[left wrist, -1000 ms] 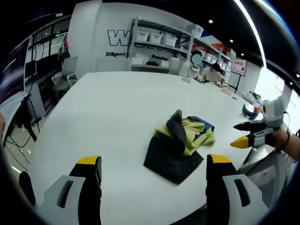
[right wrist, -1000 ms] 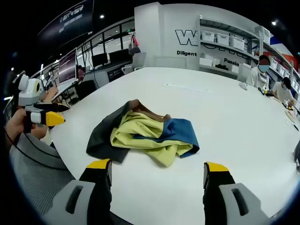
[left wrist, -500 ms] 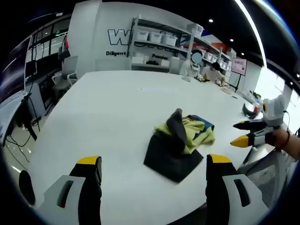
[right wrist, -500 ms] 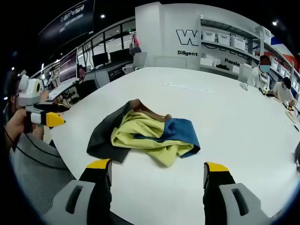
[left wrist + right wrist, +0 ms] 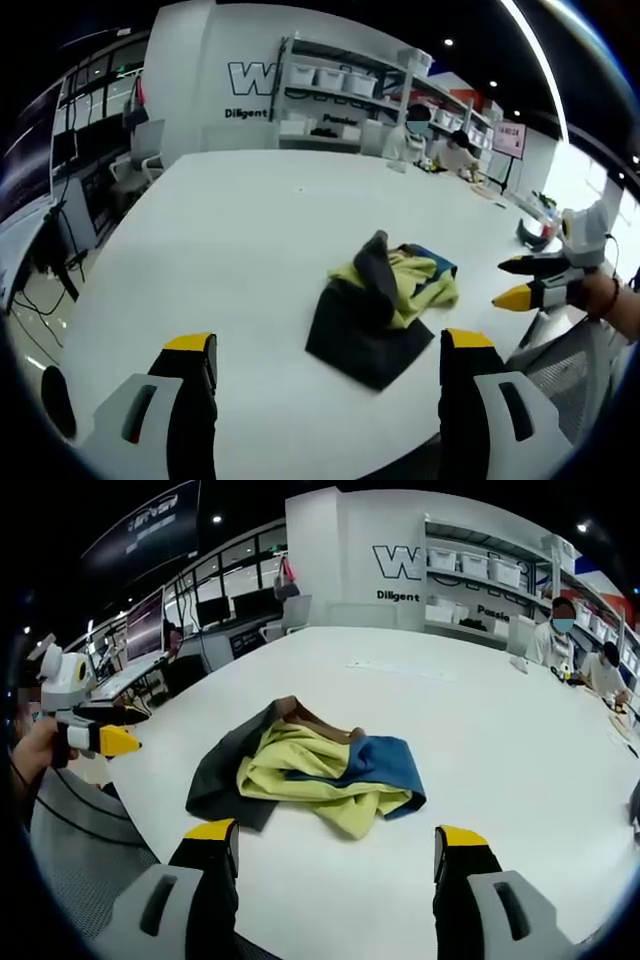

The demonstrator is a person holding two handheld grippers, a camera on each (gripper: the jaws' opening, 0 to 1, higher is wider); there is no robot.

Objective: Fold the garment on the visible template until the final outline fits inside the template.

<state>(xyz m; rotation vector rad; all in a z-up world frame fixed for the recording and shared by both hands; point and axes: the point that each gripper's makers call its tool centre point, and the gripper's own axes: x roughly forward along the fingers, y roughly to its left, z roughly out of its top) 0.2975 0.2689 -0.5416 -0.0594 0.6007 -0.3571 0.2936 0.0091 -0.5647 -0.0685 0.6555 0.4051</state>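
Right gripper view — garment (image 5: pixel 310 770) beyond claw (image 5: pixel 335 855)

- The garment (image 5: pixel 305 770) lies crumpled in a loose heap on the white table (image 5: pixel 480 730), not folded flat, with nothing holding it.
- It shows three colours: a dark grey part at the side nearest my left claw, a yellow-green bunch in the middle, and a blue patch at the far side.
- A brownish edge peeks out at the top of the heap.
- From my left gripper view, the garment (image 5: pixel 385 305) has its dark grey part spread flat toward me, with one dark fold standing up over the yellow-green bunch.
- I cannot make out any template outline under or around it.
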